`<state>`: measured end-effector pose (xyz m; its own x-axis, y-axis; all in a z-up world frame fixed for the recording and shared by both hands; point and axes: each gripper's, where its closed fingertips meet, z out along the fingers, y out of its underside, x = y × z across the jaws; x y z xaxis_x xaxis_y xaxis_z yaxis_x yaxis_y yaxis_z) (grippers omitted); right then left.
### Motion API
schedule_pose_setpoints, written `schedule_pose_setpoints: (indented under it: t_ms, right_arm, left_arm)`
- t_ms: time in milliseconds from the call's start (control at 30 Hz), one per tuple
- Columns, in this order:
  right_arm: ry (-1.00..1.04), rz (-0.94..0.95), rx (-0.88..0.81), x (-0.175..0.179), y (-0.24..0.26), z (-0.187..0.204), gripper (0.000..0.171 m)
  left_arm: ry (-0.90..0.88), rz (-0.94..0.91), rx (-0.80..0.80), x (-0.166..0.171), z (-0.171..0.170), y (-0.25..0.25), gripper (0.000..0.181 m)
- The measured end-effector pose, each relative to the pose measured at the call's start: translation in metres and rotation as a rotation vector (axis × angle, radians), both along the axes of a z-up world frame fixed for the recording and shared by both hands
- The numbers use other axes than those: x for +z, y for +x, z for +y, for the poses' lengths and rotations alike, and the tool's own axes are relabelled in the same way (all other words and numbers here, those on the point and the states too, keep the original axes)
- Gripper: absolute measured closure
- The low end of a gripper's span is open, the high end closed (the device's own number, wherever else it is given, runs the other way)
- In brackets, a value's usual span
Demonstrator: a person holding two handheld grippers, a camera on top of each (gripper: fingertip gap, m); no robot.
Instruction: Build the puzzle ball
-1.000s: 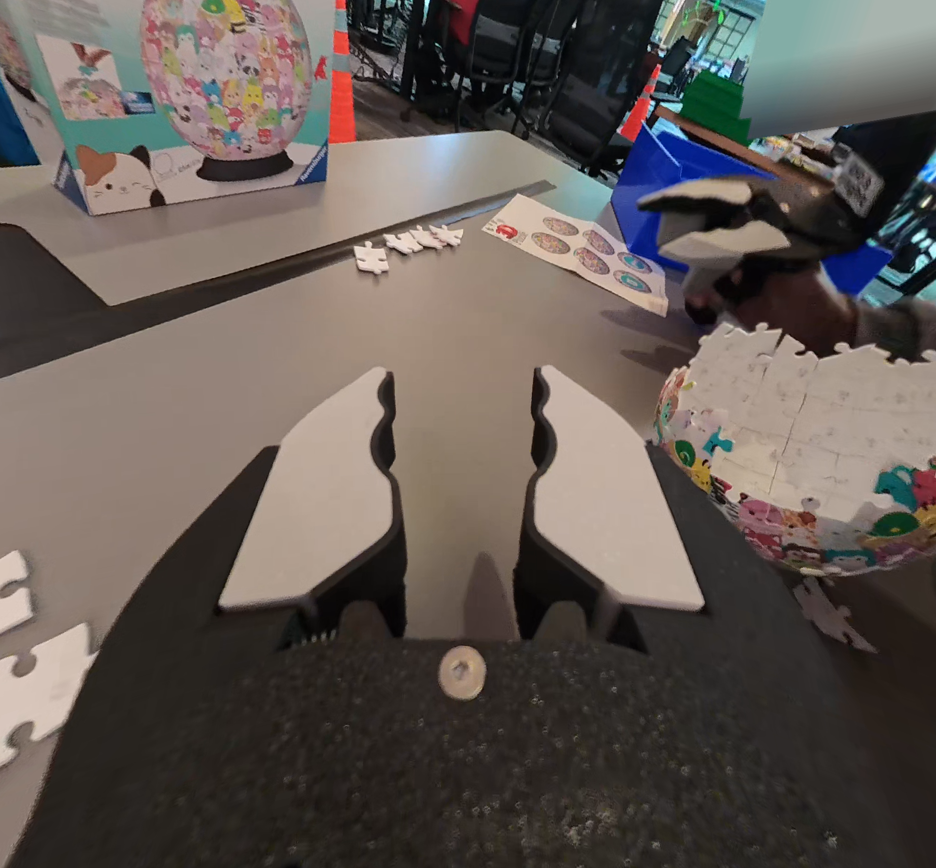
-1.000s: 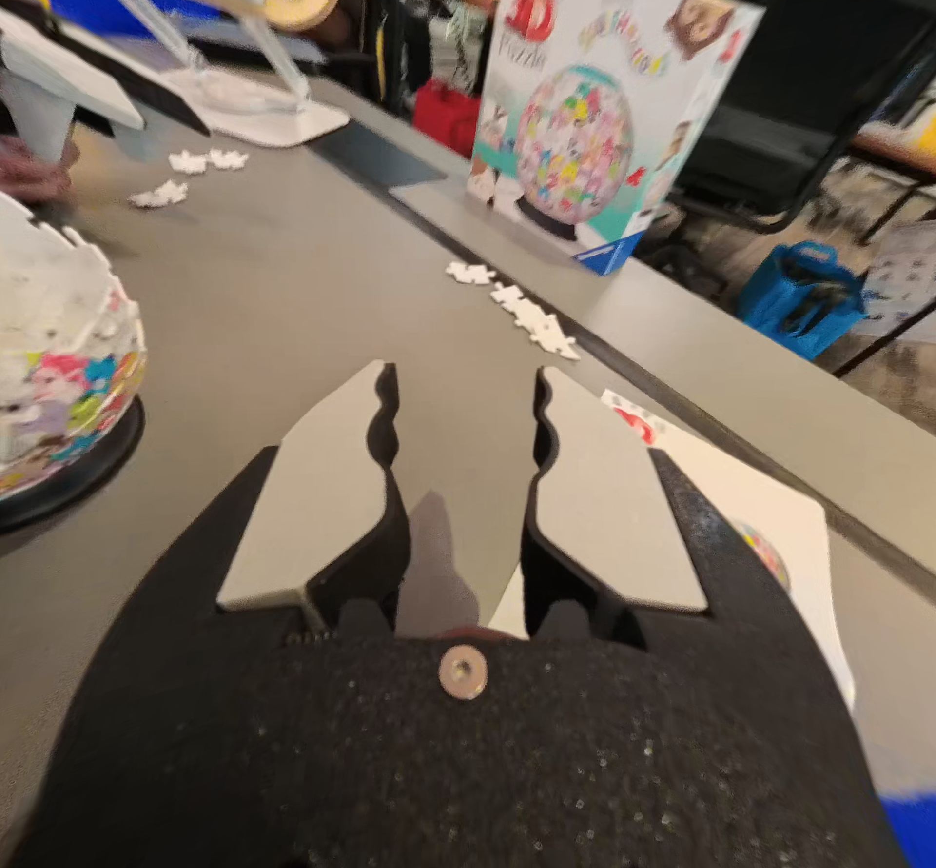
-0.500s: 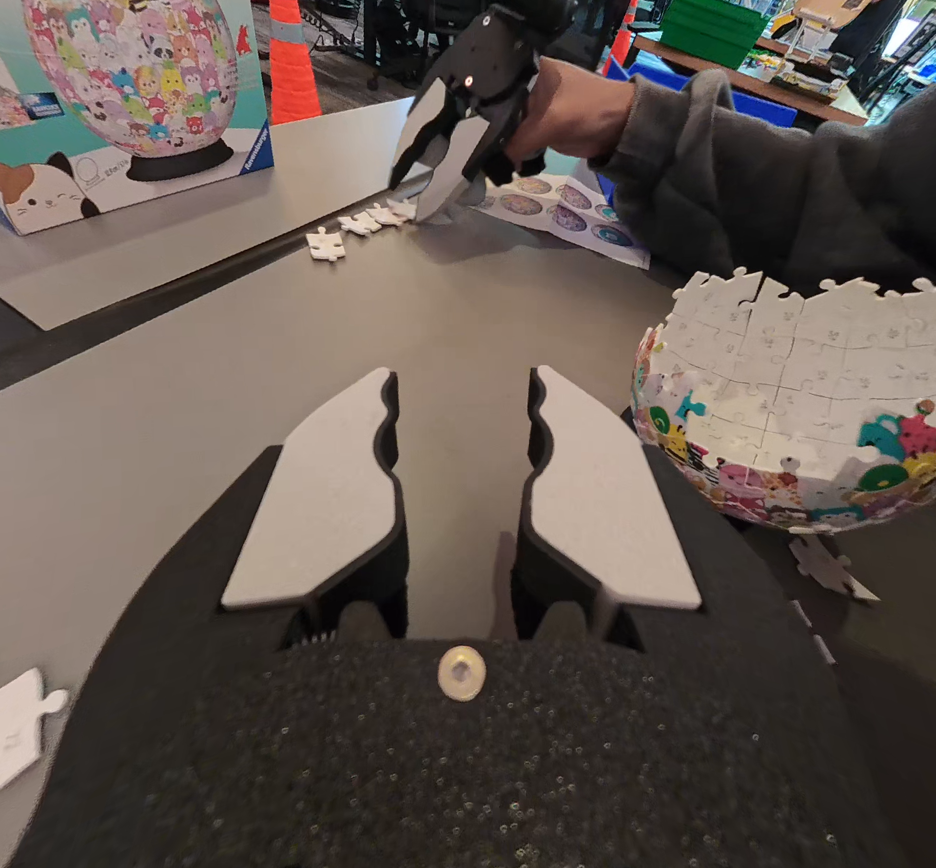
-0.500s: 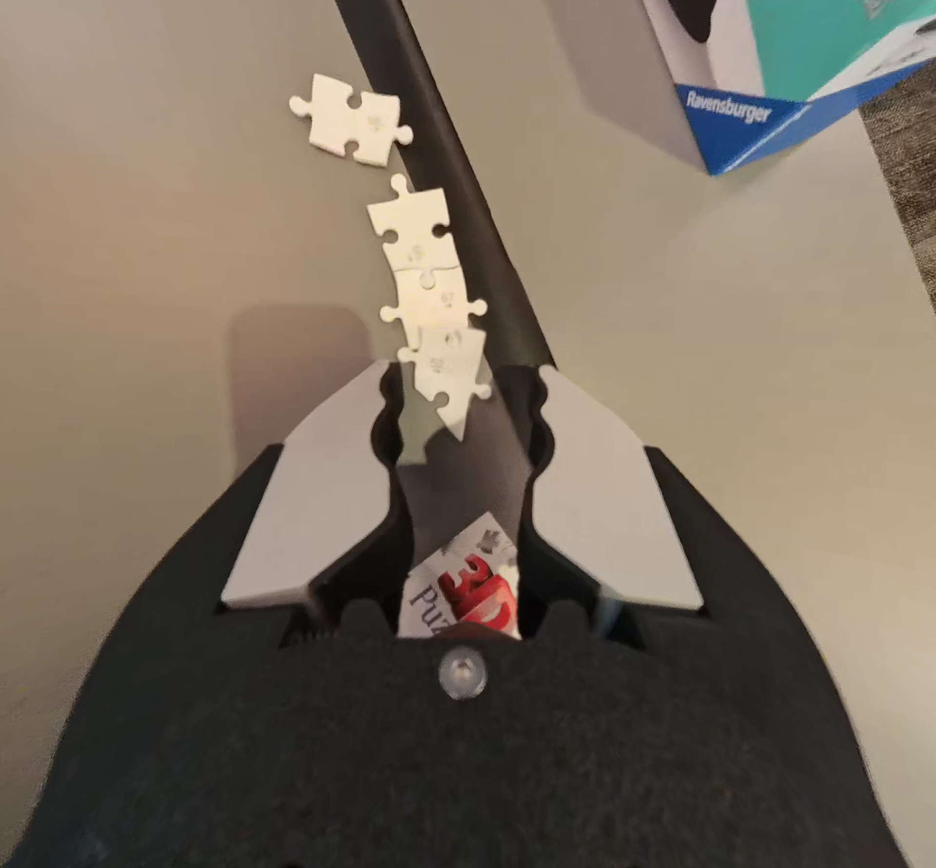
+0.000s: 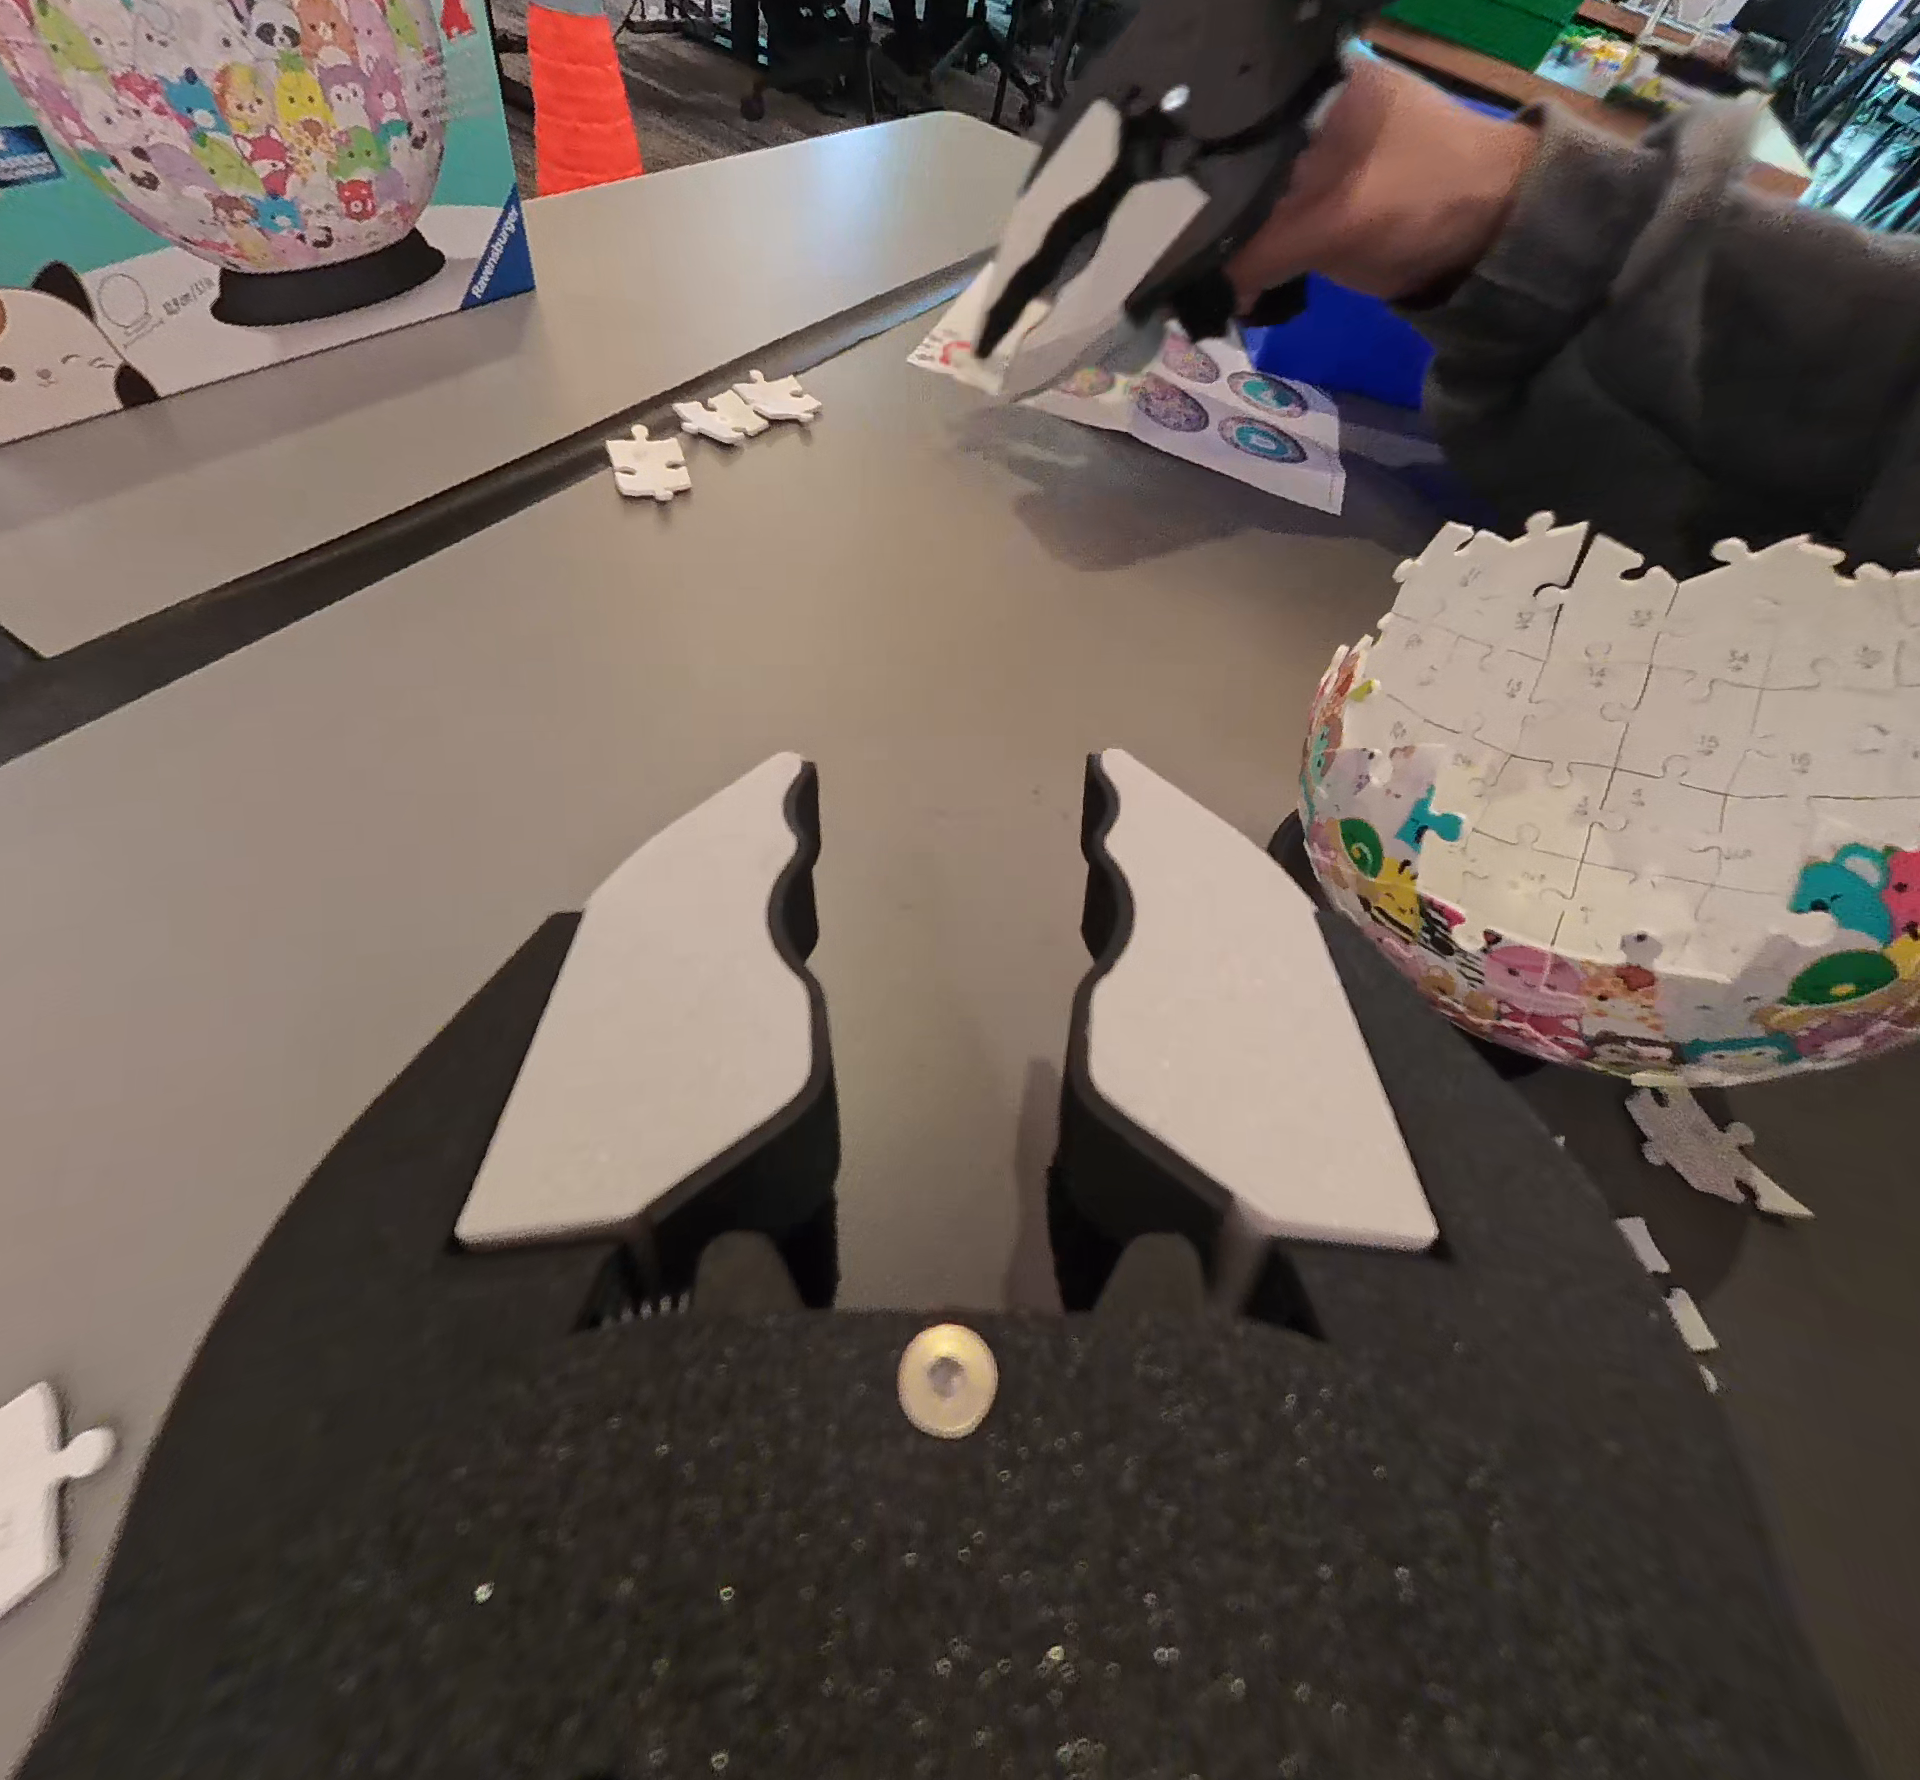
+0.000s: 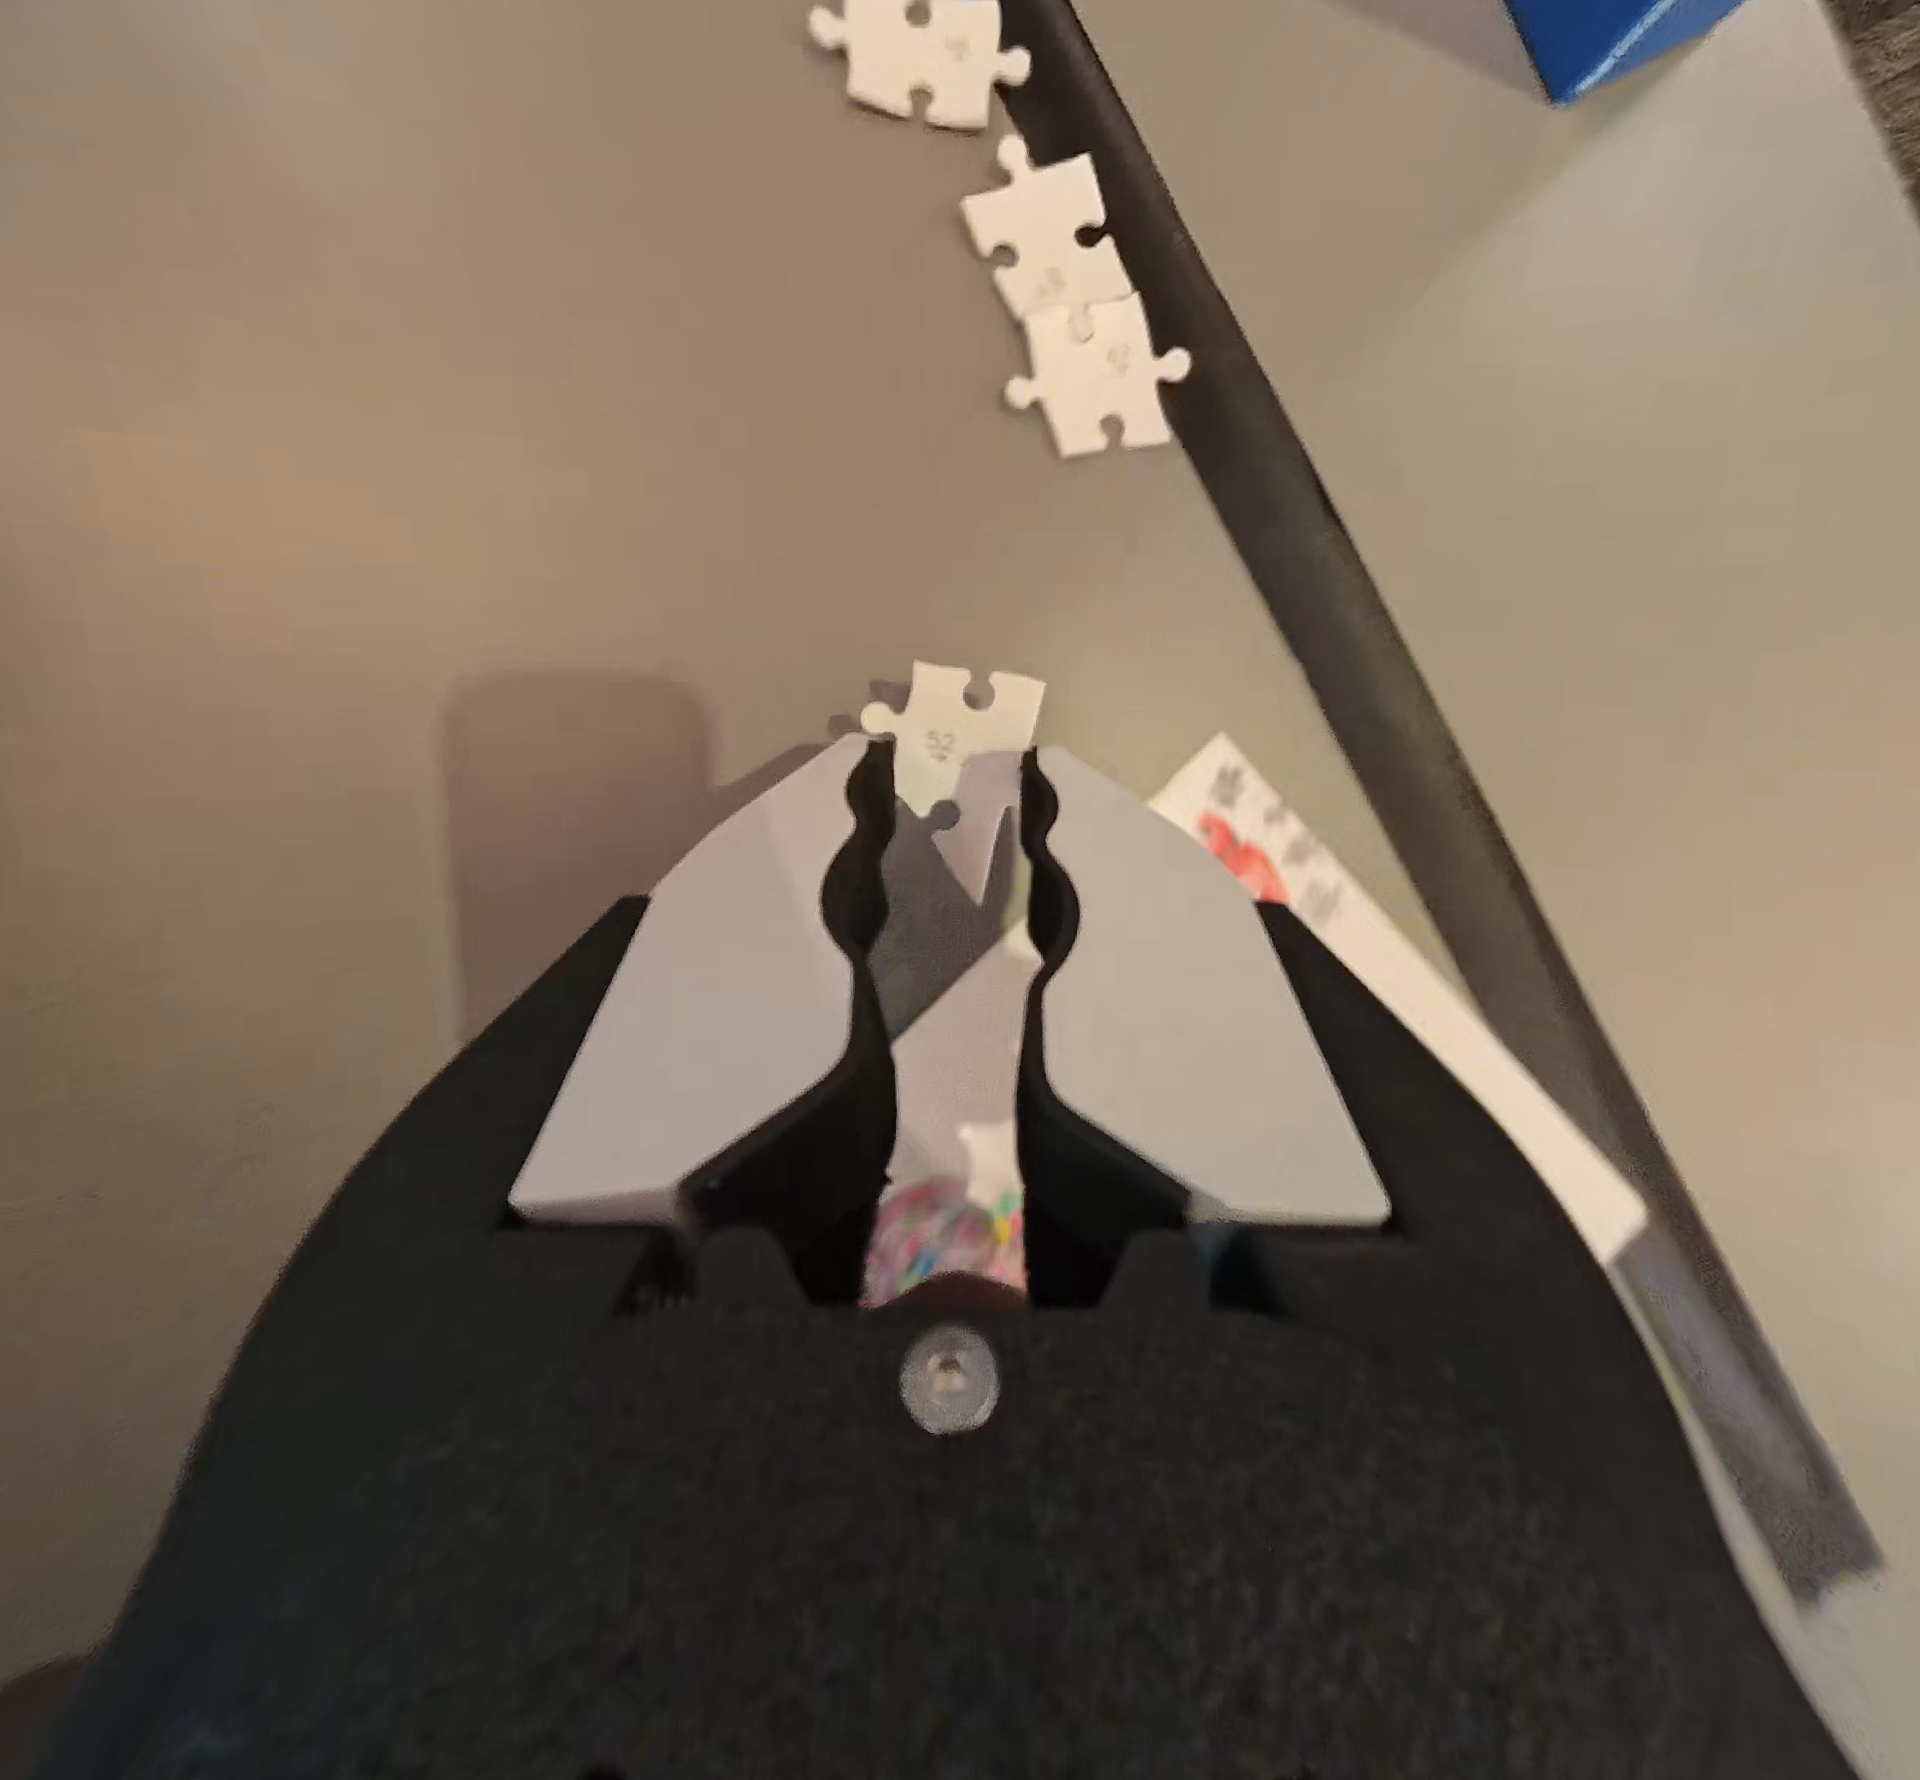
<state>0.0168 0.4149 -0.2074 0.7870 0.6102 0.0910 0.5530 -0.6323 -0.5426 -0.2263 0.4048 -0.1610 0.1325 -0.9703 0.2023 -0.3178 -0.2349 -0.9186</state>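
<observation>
The half-built puzzle ball (image 5: pixel 1610 826) stands on a black stand at the right, its open rim up and white inside showing. My left gripper (image 5: pixel 948 774) is open and empty, low over the grey table just left of the ball. My right gripper (image 6: pixel 951 764) is shut on a white puzzle piece (image 6: pixel 961 707) pinched at its tips and held above the table. In the left wrist view the right gripper (image 5: pixel 1013 348) hangs over the leaflet (image 5: pixel 1226 421). Three loose white pieces (image 6: pixel 1039 224) lie in a row beside the black table seam (image 6: pixel 1247 442).
The puzzle box (image 5: pixel 239 99) stands at the back left, an orange cone (image 5: pixel 571 37) behind it. A blue bin (image 5: pixel 1340 348) sits past the leaflet. One loose piece (image 5: pixel 1704 1148) lies under the ball, another (image 5: pixel 31 1481) at the near left edge. The gap from one gripper's tips to the other's is roughly 25 cm.
My right gripper has closed on the nearest piece of the row and lifted it off the table, pulling back over the leaflet. My left gripper has stayed open and edged slightly toward the ball.
</observation>
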Motion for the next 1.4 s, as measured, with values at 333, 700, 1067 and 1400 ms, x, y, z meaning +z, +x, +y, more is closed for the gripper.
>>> schedule_pose_setpoints:
  t_ms: [333, 700, 1067, 1400]
  right_arm:
    - [0.323, 0.165, -0.152, 0.111, -0.044, -0.155, 0.149]
    - [0.459, 0.636, -0.134, 0.094, -0.172, -0.259, 0.149]
    - [0.514, 0.376, 0.044, 0.069, -0.224, -0.276, 0.148]
    - [0.628, 0.094, 0.191, 0.066, -0.255, -0.288, 0.148]
  left_arm:
    - [-0.048, -0.219, 0.090, 0.063, -0.020, -0.020, 0.130]
    - [-0.244, -0.148, 0.134, 0.070, -0.222, -0.016, 0.128]
    - [-0.578, -0.228, 0.046, 0.038, -0.268, -0.029, 0.151]
    - [-0.485, -0.126, -0.006, 0.027, -0.282, -0.018, 0.153]
